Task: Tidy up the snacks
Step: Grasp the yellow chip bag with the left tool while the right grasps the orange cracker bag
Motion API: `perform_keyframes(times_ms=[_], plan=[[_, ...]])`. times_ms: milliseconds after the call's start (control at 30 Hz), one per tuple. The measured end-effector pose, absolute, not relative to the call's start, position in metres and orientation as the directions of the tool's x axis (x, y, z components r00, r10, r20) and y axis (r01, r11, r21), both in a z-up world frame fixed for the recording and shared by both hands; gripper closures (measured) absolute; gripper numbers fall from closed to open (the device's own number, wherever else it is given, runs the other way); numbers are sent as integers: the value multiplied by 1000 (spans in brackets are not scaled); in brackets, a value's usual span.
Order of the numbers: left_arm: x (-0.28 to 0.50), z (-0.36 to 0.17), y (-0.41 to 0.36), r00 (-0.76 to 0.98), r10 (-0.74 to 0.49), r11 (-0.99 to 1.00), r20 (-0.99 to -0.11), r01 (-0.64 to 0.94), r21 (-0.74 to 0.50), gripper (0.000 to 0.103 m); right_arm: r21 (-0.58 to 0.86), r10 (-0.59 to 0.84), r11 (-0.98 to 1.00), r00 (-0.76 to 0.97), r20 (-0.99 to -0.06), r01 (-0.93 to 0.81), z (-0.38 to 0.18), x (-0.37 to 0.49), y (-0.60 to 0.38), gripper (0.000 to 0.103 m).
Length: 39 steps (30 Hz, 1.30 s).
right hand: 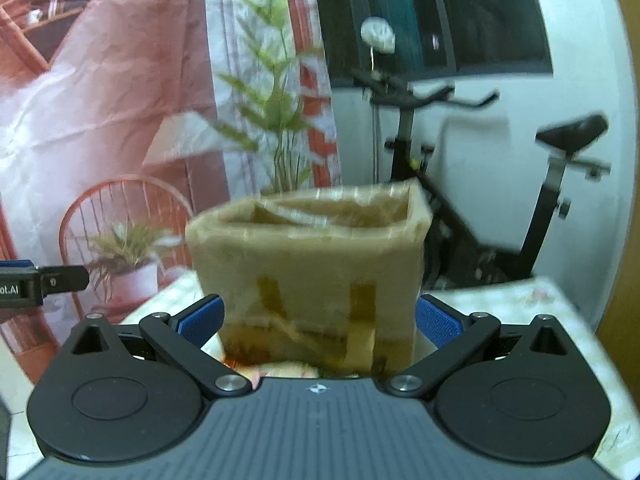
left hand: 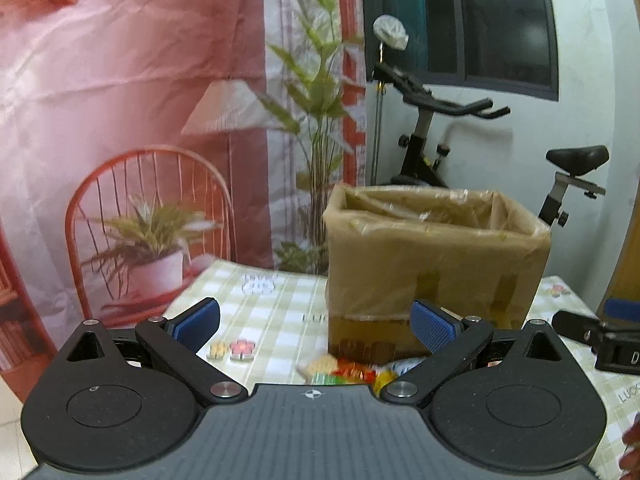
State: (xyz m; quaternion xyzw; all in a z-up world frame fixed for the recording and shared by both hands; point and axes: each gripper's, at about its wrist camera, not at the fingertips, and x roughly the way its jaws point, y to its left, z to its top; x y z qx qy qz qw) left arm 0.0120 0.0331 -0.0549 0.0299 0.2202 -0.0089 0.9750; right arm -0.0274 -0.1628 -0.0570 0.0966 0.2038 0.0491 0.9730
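Observation:
A tall cardboard box (left hand: 436, 264) lined with clear plastic stands open-topped on the checked tablecloth (left hand: 272, 320). Several colourful snack packets (left hand: 348, 372) lie at its foot, just past my left gripper (left hand: 316, 326), which is open and empty with its blue pads spread wide. In the right wrist view the same box (right hand: 312, 276) fills the middle, blurred. My right gripper (right hand: 320, 322) is open too, its pads on either side of the box's lower part, holding nothing. A strip of snack packets (right hand: 276, 370) shows under the box's near edge.
An exercise bike (left hand: 452, 148) stands behind the table against a white wall and dark window. A printed backdrop (left hand: 120, 120) with a chair and plants hangs at the left. The right gripper's body (left hand: 600, 340) shows at the right edge, and the left one's (right hand: 36, 284) at the other view's left edge.

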Motion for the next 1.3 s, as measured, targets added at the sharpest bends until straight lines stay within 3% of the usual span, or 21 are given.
perform_keyframes(times_ms=[433, 667, 933, 1100, 1300], plan=[[17, -107, 52, 828, -85, 996, -554, 89, -20, 7, 153, 178, 981, 864, -471, -119, -101, -30, -135, 0], [21, -138, 55, 780, -109, 994, -616, 102, -48, 15, 85, 181, 983, 812, -555, -161, -136, -40, -123, 10], [19, -162, 54, 728, -128, 992, -673, 104, -76, 15, 143, 193, 981, 718, -669, -131, -167, -37, -123, 11], [22, -170, 49, 714, -122, 992, -689, 106, -66, 15, 141, 209, 978, 697, -686, -154, -180, -34, -118, 8], [32, -182, 49, 673, -159, 987, -722, 83, -140, 14, 153, 210, 978, 693, -690, -145, -188, -29, -118, 11]])
